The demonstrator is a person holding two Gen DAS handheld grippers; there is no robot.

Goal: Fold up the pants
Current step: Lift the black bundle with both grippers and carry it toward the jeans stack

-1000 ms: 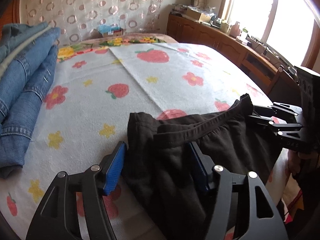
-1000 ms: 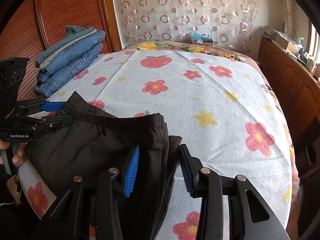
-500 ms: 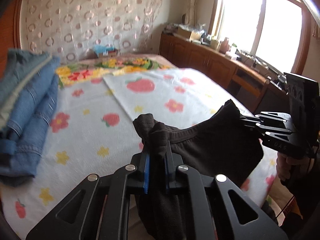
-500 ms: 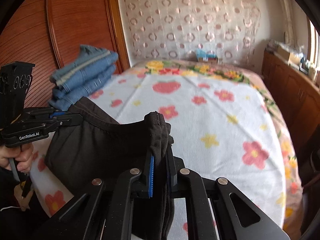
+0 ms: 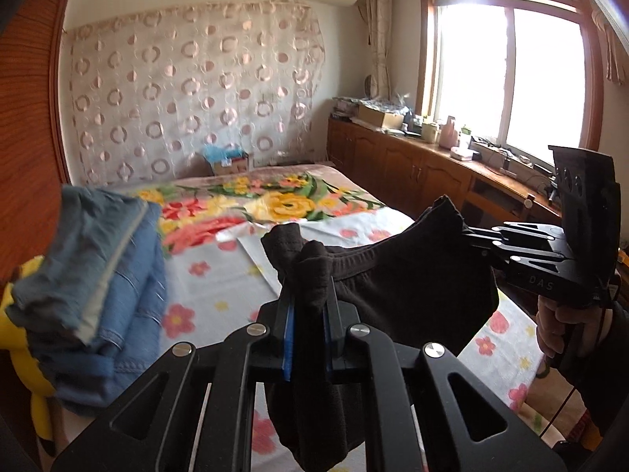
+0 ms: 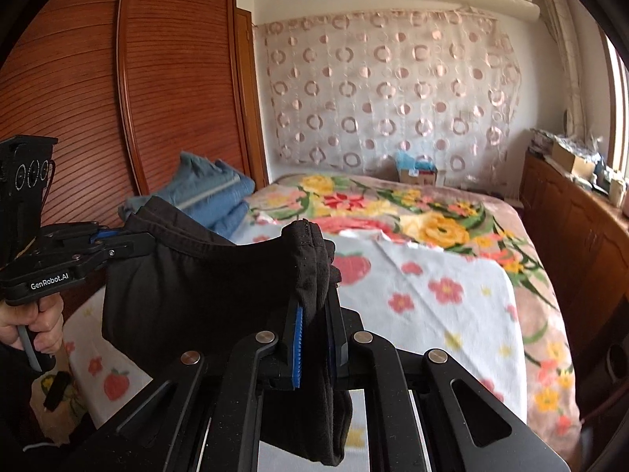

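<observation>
The black pants hang in the air above the bed, suspended by the waistband between the two grippers. The left gripper is clamped on one end of the waistband: its blue-padded jaws stand nearly together, with a bunched fold of dark fabric pressed between them and a lump of cloth protruding above the tips. The right gripper is clamped on the opposite end in the same manner (the jaws have closed onto the fabric within the last second). The elastic waistband sags in a shallow curve between the two grip points, and the remaining cloth hangs below each gripper.

In the left wrist view, the right gripper appears at the right edge, held by a hand. In the right wrist view, the left gripper appears at the left edge, held by the other hand.

A white towel with a strawberry and flower print covers the near part of the bed; a floral blanket covers the far part. A stack of folded blue jeans lies on the left side of the bed, well apart from the pants, beside a wooden wardrobe.
</observation>
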